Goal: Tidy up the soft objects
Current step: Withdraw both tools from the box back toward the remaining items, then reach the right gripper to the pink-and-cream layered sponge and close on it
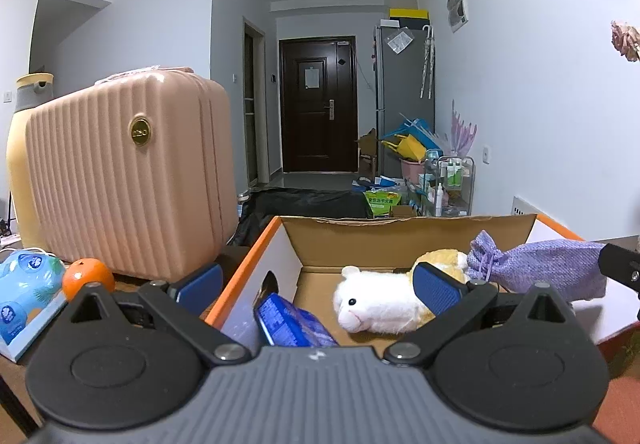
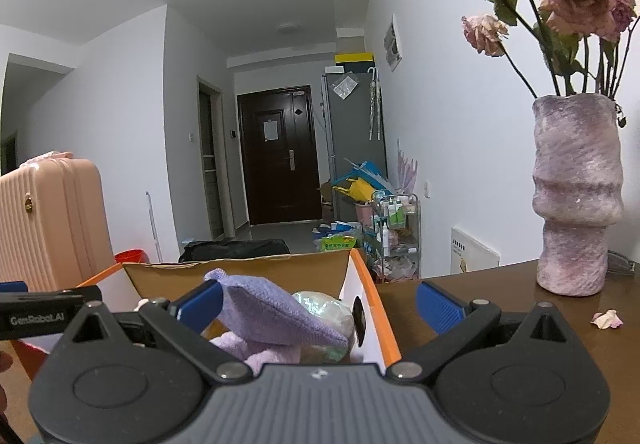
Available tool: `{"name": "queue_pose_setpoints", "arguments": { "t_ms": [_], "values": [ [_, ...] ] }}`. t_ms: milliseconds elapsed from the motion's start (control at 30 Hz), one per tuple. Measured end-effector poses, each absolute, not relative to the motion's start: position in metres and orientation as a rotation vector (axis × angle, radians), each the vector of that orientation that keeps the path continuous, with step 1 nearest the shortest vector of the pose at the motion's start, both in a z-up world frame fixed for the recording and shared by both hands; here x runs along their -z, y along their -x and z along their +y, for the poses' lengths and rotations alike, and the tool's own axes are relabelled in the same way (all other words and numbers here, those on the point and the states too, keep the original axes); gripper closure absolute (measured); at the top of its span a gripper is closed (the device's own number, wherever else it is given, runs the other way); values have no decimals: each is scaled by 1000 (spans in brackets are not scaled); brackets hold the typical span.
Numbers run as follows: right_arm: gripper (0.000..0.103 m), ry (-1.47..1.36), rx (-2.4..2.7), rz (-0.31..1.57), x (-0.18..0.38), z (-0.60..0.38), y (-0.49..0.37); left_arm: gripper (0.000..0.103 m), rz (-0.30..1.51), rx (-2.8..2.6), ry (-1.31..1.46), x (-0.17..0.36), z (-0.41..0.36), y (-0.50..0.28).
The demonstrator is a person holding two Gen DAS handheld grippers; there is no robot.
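Note:
An open cardboard box with an orange rim [image 1: 244, 276] stands on the table. In it lie a white plush hamster [image 1: 376, 304], a blue packet [image 1: 288, 320] and a purple drawstring pouch [image 1: 540, 268], which rests along the box's right side. My left gripper [image 1: 318, 288] hangs open over the box's near left corner, holding nothing. In the right wrist view the pouch [image 2: 276, 312] lies on a pale shiny bundle [image 2: 328, 308] and a lilac cloth [image 2: 260, 352]. My right gripper [image 2: 319, 303] is open astride the box's right wall [image 2: 380, 308], its left pad beside the pouch.
A pink suitcase [image 1: 128, 172] stands left of the box, with an orange [image 1: 88, 278] and a blue tissue pack [image 1: 24, 292] in front of it. A purple vase of dried roses [image 2: 576, 196] and a fallen petal [image 2: 607, 319] sit on the table to the right.

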State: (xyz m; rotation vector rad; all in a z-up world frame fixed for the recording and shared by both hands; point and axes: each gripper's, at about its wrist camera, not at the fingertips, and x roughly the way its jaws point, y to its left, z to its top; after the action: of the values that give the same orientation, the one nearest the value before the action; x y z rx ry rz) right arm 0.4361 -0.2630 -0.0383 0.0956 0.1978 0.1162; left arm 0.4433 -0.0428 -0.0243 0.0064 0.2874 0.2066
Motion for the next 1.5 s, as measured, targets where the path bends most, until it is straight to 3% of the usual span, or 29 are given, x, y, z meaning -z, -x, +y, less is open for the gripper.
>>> {"name": "queue_pose_setpoints", "arguments": {
  "t_ms": [1500],
  "values": [
    [0,-37,-145,242,40,-205,-276,0,367,-166,5,27,8,-299]
  ]
}}
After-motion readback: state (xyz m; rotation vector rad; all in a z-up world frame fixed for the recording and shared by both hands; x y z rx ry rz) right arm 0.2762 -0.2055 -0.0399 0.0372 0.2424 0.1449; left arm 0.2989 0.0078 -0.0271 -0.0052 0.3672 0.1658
